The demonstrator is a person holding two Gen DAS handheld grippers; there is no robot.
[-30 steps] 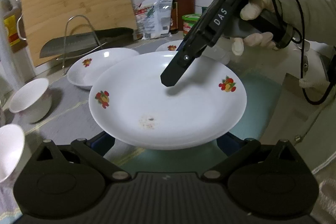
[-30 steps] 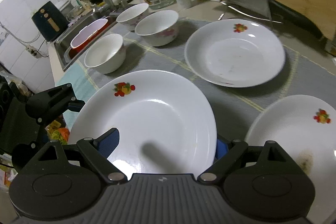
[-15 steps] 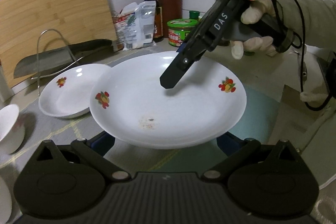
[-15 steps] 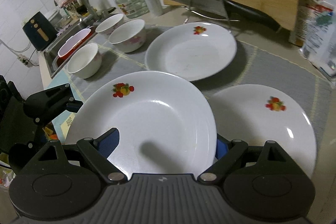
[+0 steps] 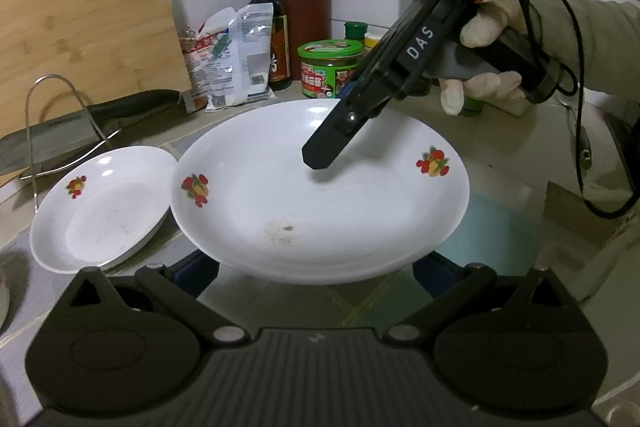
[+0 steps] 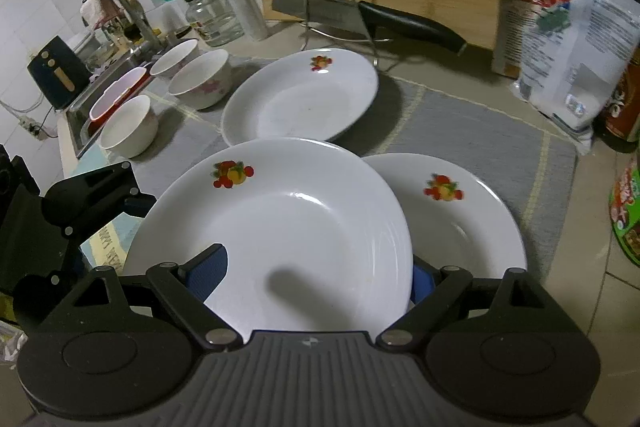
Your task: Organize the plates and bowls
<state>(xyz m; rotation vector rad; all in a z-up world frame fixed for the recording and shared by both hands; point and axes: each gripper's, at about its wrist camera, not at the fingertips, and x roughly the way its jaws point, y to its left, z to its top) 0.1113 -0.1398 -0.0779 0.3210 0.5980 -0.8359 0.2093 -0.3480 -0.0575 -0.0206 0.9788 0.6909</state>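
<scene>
A: Plate point(image 5: 320, 203) carried in the air between both tools, above the counter mat point(image 6: 472, 131). How to land it well?

B: Keep it level and lower it square onto the resting plate point(image 6: 460, 223) just right of it; the farther plate point(image 6: 300, 103) and the bowls point(image 6: 200, 79) stay clear.

A: Left gripper point(image 5: 316, 267)?

B: Its fingers straddle the near rim from below; I can't tell how firmly they close.

A: Right gripper point(image 6: 316, 275)?

B: Angled steeply down from a gloved hand point(image 5: 492, 67), one finger point(image 5: 340, 131) over the plate, clamping the far rim.
</scene>
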